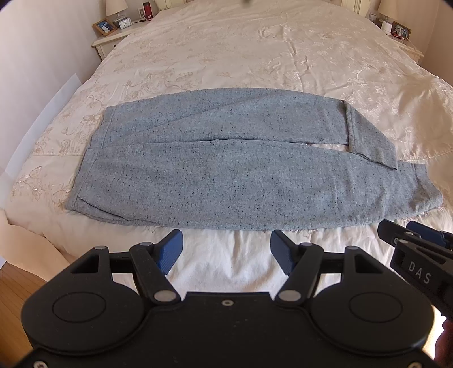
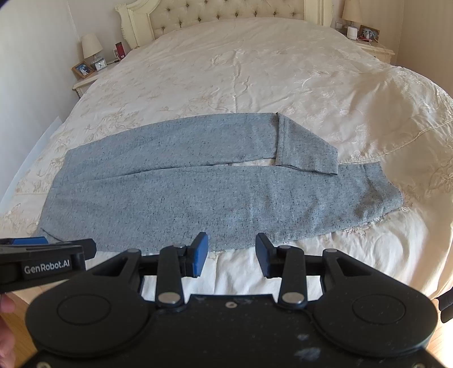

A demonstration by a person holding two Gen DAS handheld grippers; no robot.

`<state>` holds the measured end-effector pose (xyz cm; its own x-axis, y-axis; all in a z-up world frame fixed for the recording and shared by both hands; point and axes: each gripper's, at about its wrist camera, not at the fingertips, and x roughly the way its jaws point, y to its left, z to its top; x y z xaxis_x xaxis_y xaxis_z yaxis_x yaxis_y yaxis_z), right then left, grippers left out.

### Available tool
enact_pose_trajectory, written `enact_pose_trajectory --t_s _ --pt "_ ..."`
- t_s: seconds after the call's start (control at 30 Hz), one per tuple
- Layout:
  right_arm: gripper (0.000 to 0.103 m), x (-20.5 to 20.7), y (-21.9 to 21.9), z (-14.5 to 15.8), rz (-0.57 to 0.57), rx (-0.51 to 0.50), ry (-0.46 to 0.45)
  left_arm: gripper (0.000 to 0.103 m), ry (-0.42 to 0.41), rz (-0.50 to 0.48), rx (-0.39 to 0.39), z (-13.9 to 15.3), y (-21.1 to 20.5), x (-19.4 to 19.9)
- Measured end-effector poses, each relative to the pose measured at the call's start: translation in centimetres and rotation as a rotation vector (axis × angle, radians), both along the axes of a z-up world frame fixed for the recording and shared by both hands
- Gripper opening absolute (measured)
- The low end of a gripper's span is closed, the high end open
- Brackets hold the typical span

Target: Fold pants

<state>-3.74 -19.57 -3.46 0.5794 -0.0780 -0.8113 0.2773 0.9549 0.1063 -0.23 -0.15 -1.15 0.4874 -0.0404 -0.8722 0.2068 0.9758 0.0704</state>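
Grey speckled pants [image 1: 226,169] lie flat across the near end of the bed [image 1: 254,51], spread wide from 9 to 3 o'clock, waist end at 9. 2 legs run side by side toward 3; the far leg's cuff [image 1: 368,136] is flipped back over itself at about 2 o'clock, with a sliver of bedspread showing between the legs.

Left gripper [image 1: 225,252] hovers at 6 o'clock, just short of the pants' near edge, jaws wide apart with nothing between the blue pads [image 1: 170,253]. Right gripper [image 2: 230,253] likewise at 6 in its own view, jaws parted, empty, tips at the fabric's near hem, contact unclear. Each gripper shows at the other's frame edge.

Nightstand [image 1: 113,36] with lamp [image 2: 92,46] and photo frame [image 1: 104,27] at 11 o'clock; second nightstand [image 2: 379,49] at 1. Tufted headboard [image 2: 226,14] at 12.
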Motion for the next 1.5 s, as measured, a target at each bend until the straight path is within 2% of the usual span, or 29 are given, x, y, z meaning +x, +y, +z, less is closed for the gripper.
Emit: enact_pose_trajectory --t_s 0.23,0.37,0.47,0.57,0.63,0.73,0.8,0.93,1.13,1.23,1.27,1.4,1.5 --pt "0.04 0.1 -0.1 -0.1 0.009 -0.007 0.001 0.069 -0.013 0.008 -0.005 0.1 0.3 -0.2" --pt "0.04 0.2 0.1 -0.1 0.009 -0.036 0.003 0.069 -0.066 0.048 0.009 0.5 0.9 0.0" --pt "0.04 0.4 0.4 -0.2 -0.036 -0.106 -0.006 0.069 -0.087 0.043 -0.006 0.7 1.5 0.6" --pt "0.04 1.1 0.9 -0.6 -0.114 -0.221 0.017 0.069 -0.079 0.05 -0.014 0.5 1.9 1.8" --pt "0.04 1.9 1.4 -1.1 -0.105 -0.282 0.045 0.069 -0.08 0.057 -0.023 0.3 2.1 2.7" --pt "0.04 3.0 1.6 -2.1 -0.086 -0.317 0.051 0.069 -0.101 0.078 -0.046 -0.4 2.6 4.3" --pt "0.04 3.9 1.5 -2.7 -0.082 -0.315 0.049 0.069 -0.07 0.078 -0.05 -1.2 2.7 5.9" --pt "0.04 6.4 0.7 -3.9 -0.098 -0.29 0.075 0.069 0.025 0.006 -0.019 -3.1 2.1 9.2" --pt "0.039 11.1 -0.5 -5.5 -0.09 -0.347 0.166 0.068 0.02 -0.028 0.003 -4.7 1.4 12.8" --pt "0.038 13.0 -1.2 -6.6 -0.067 -0.349 0.214 0.064 0.058 -0.049 -0.01 -5.7 1.1 14.9" --pt "0.033 13.4 -1.4 -6.8 -0.064 -0.351 0.216 0.064 0.075 -0.06 -0.02 -6.1 1.0 15.7" --pt "0.033 14.2 -2.4 -7.4 -0.098 -0.393 0.158 0.063 0.087 -0.083 -0.018 -7.1 0.4 17.4" --pt "0.033 15.1 -3.1 -8.5 -0.113 -0.469 0.155 0.063 0.076 -0.08 -0.012 -7.3 0.0 18.0"
